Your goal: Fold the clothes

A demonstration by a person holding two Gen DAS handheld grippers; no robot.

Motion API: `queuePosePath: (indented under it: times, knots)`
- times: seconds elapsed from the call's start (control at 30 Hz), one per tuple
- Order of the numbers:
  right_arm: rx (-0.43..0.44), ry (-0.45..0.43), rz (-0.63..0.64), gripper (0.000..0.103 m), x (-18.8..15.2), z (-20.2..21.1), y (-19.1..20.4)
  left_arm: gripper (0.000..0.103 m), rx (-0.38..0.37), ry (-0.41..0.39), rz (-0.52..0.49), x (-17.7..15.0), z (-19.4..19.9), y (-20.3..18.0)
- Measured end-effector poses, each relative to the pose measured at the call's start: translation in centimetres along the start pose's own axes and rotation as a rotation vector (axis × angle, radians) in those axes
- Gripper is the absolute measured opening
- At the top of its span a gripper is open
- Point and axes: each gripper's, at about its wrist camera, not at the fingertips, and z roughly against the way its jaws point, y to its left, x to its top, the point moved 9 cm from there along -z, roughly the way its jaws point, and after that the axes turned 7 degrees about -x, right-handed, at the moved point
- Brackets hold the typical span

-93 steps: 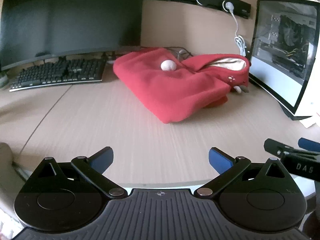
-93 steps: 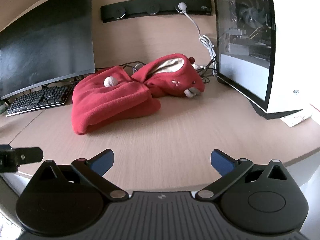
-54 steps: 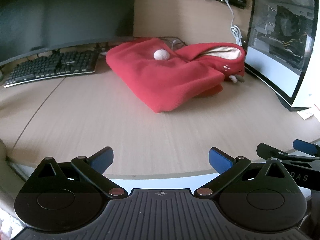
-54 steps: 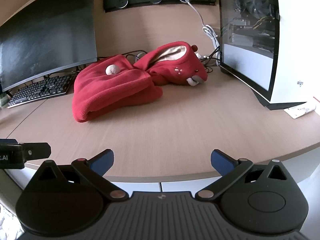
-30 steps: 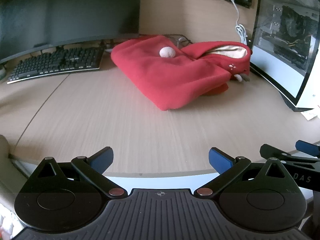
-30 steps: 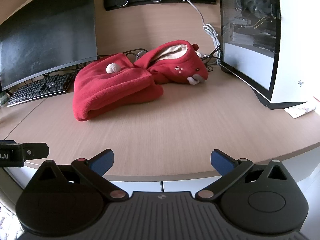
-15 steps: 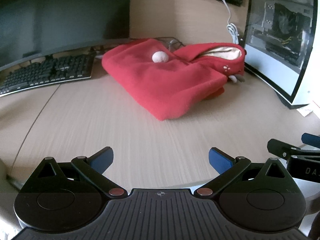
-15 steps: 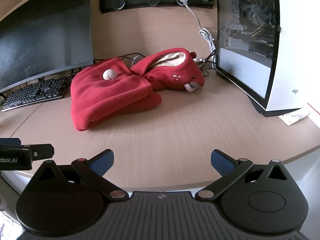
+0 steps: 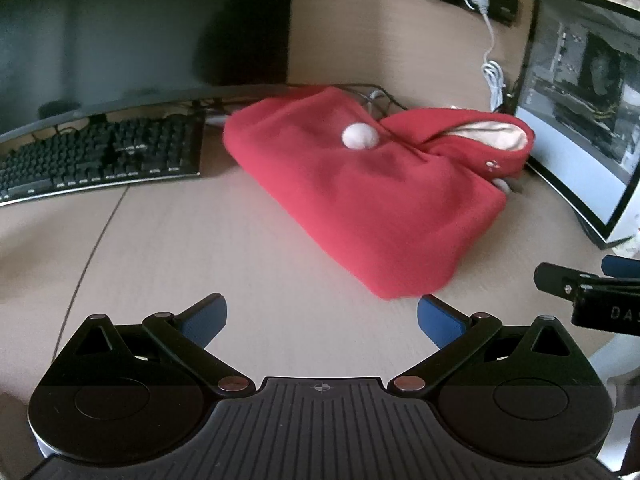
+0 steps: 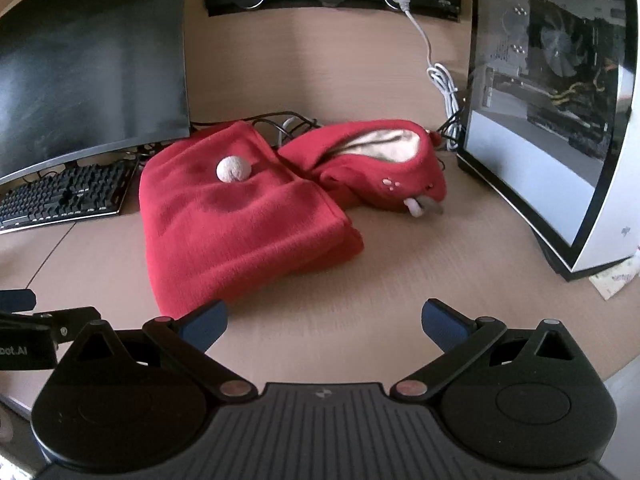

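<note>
A red fleece garment (image 9: 372, 200) (image 10: 240, 224) lies folded on the wooden desk, with a white pompom (image 9: 359, 136) (image 10: 233, 169) on top and a cream-lined hood (image 10: 384, 144) at its right. My left gripper (image 9: 322, 318) is open over the desk, its right fingertip close to the garment's near corner. My right gripper (image 10: 324, 322) is open too, its left fingertip just in front of the garment's near edge. Nothing is held by either one.
A black keyboard (image 9: 96, 160) and a dark curved monitor (image 9: 140, 32) stand at the left. A glass-sided computer case (image 10: 560, 120) stands at the right with a paper slip (image 10: 612, 280) beside it. White cable (image 10: 440, 76) and dark cables lie behind the garment.
Both grippers have moved forward over the desk toward the garment, which now looms larger and close to their fingertips. The garment itself has not moved.
</note>
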Motion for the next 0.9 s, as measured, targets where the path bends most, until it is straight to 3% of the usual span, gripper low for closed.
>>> queuePosePath:
  times: [0.13, 0.37, 0.53, 0.8, 0.9]
  knots:
    - [-0.045, 0.009, 0.009, 0.103, -0.3, -0.2, -0.3, 0.103, -0.024, 0.005, -0.022, 0.9, -0.8, -0.2]
    - [-0.104, 0.072, -0.091, 0.103, -1.8, -1.0, -2.2, 0.103, -0.086, 0.023, -0.054, 1.6, -2.2, -0.7]
    - [-0.108, 0.069, -0.042, 0.103, -0.5, -1.9, -2.3, 0.103, -0.125, 0.042, -0.035, 2.3, -3.7, -1.2]
    - [-0.031, 0.021, 0.02, 0.103, 4.6, -6.8, -2.6, 0.103, -0.271, 0.027, 0.056, 4.8, -5.6, -1.3]
    - [0.044, 0.007, 0.054, 0.103, 6.9, -8.9, -1.2, 0.103, -0.266, -0.014, 0.068, 7.0, -6.5, -0.9]
